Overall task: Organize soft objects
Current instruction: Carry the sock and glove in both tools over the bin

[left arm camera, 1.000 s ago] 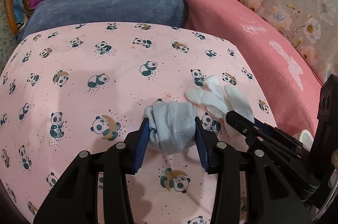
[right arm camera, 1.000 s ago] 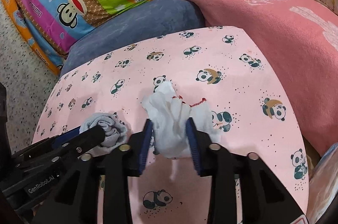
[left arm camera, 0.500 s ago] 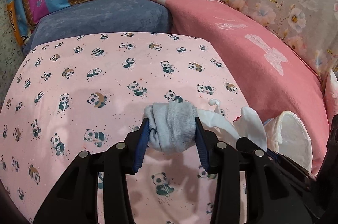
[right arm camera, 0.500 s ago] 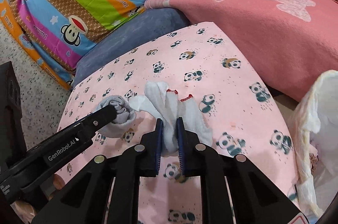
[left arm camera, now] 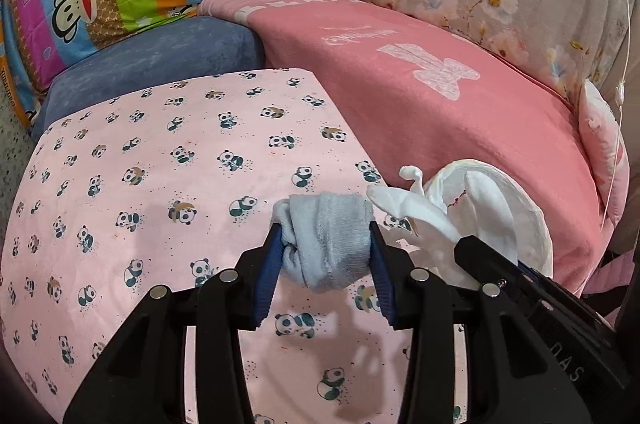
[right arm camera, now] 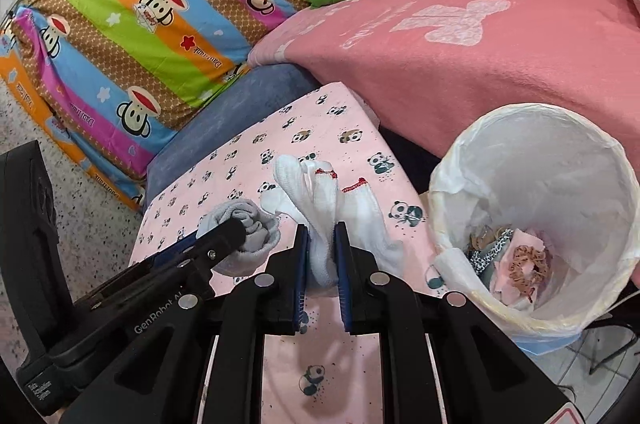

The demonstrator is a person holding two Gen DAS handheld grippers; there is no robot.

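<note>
The left hand-held gripper (left arm camera: 326,256) pinches a soft, squishy gray sock roll (left arm camera: 328,244) at its middle, and the right hand-held gripper (right arm camera: 321,256) squeezes floppy white socks (right arm camera: 328,212) beside the bin (right arm camera: 460,160).

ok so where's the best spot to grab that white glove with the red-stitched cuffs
Mid-body, where the right gripper is shut on it: the white fabric glove with red-stitched cuffs bunches narrow there, cuffs and fingers flopping loose. Come from above, jaws across the bunch.
</note>
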